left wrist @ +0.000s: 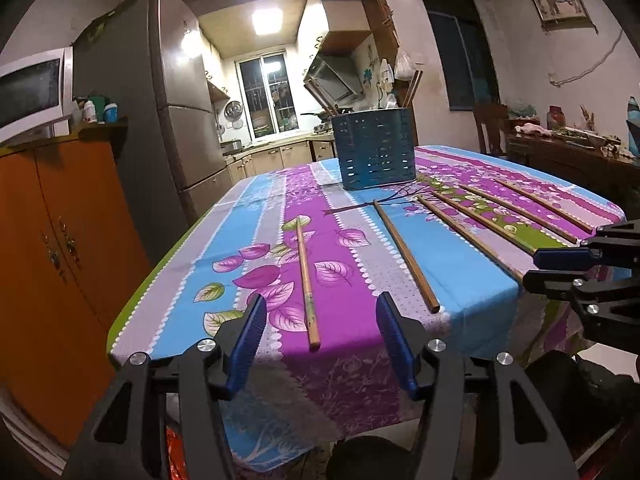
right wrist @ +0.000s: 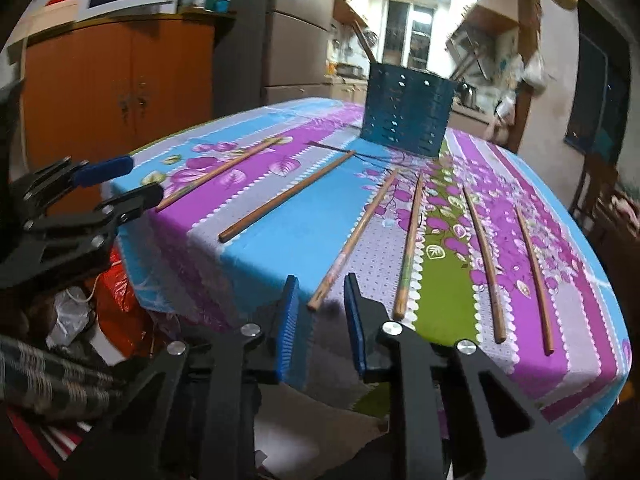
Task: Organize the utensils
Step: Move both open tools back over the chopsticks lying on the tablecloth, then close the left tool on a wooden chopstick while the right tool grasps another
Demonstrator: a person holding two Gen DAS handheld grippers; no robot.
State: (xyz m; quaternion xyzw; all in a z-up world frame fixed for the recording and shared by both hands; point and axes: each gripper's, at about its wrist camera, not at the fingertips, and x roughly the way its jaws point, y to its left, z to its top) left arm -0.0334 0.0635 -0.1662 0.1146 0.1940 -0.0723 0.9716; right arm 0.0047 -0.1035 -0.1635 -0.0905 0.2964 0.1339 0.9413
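Observation:
Several wooden chopsticks lie apart on the flowered tablecloth (left wrist: 348, 216). A dark blue perforated utensil holder (left wrist: 376, 148) stands at the far end, with a few chopsticks standing in it; it also shows in the right wrist view (right wrist: 408, 110). My left gripper (left wrist: 320, 334) is open and empty at the near table edge, its jaws either side of the end of the leftmost chopstick (left wrist: 306, 280). My right gripper (right wrist: 320, 308) is open and empty, its jaws either side of the end of another chopstick (right wrist: 352, 236). The right gripper shows at the right in the left wrist view (left wrist: 536, 268).
An orange cabinet (left wrist: 60, 240) with a microwave (left wrist: 28, 92) on top stands left of the table, then a grey fridge (left wrist: 160, 120). A dark wooden sideboard (left wrist: 568, 156) stands at the right. Bags and cloth (right wrist: 80, 320) lie below the table's near edge.

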